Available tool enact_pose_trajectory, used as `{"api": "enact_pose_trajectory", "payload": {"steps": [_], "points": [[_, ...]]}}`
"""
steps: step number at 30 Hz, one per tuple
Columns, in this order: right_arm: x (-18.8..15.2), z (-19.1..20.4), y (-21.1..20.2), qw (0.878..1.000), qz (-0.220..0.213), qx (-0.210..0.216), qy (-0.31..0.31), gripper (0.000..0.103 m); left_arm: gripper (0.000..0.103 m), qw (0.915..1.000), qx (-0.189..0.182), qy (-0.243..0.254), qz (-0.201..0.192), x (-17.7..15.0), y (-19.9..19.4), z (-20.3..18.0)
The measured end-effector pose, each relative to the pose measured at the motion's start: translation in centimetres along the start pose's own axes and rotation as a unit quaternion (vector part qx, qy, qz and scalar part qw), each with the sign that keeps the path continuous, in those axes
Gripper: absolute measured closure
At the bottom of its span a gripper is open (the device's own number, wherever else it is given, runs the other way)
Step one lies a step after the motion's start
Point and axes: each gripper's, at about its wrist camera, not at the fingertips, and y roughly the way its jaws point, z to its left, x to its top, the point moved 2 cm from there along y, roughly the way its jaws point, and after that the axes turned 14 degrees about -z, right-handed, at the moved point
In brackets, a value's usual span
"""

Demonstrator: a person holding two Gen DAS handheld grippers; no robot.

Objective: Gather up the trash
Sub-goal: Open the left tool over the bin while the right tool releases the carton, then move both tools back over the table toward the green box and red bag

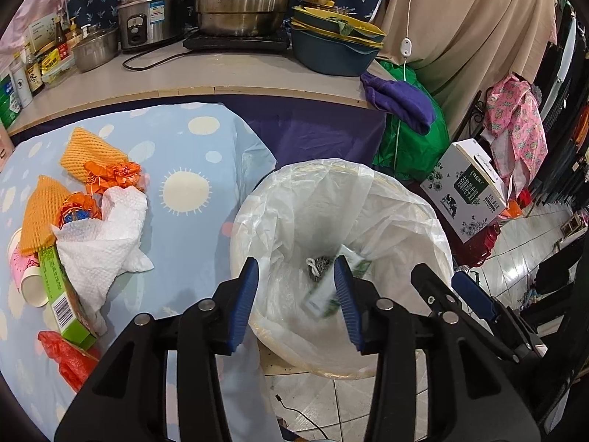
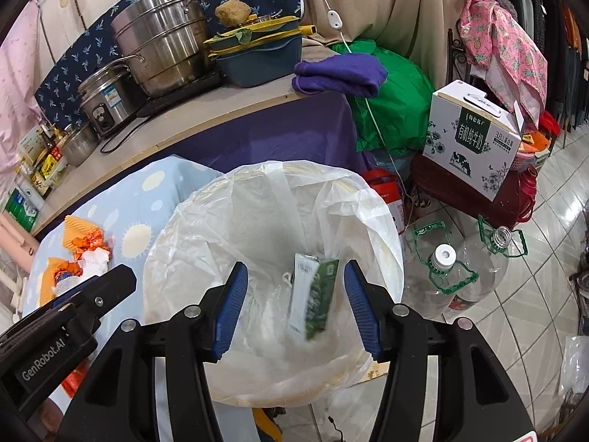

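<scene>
Thin glossy plastic liner (image 1: 386, 213) below the tongs; left of them, rough white paper towel (image 1: 106, 243), orange foam netting (image 1: 88, 154), matt cloth (image 1: 206, 228).

Two black hand-held tools with blue ribbed pads angle downward side by side. The left tool (image 1: 296, 294) has its jaws parted, nothing pressed between the pads. The right tool (image 2: 294, 305) has jaws spread a little wider, gripping nothing.

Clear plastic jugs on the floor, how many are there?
2. One jug with a white cap stands right of the lined bin; one with a clear cap stands beside it. Others may be hidden.
</scene>
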Motion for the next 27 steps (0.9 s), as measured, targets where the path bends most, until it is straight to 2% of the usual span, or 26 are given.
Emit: {"api": "enact_pose_trajectory", "payload": {"steps": [11, 13, 16, 19, 24, 27], "points": [[0.3, 1.1, -1.0, 1.0, -0.009, 0.006, -0.012, 0.05, 0.06, 0.9997, 0.016, -0.012, -0.012, 0.4, -1.4, 1.5], [0.3, 1.4, -1.2, 1.0, -0.011, 0.008, -0.015, 0.05, 0.059, 0.9993, 0.03, -0.017, -0.017, 0.4, -1.9, 2.2], [0.2, 2.1, -1.5, 1.0, -0.012, 0.013, -0.021, 0.05, 0.05, 0.9975, 0.059, -0.029, -0.024, 0.2, -3.0, 4.2], [0.0, 3.1, -1.7, 0.999, -0.011, 0.021, -0.028, 0.05, 0.049, 0.9946, 0.092, -0.039, -0.03, -0.2, -4.2, 6.7], [-0.6, 5.6, -2.2, 0.998, -0.007, 0.042, -0.046, 0.05, 0.047, 0.9874, 0.144, -0.062, -0.024, -1.6, -6.2, 11.2], [-1.1, 7.4, -2.6, 0.997, -0.005, 0.056, -0.06, 0.05, 0.039, 0.9821, 0.171, -0.076, -0.021, -2.6, -7.3, 13.8]]}}
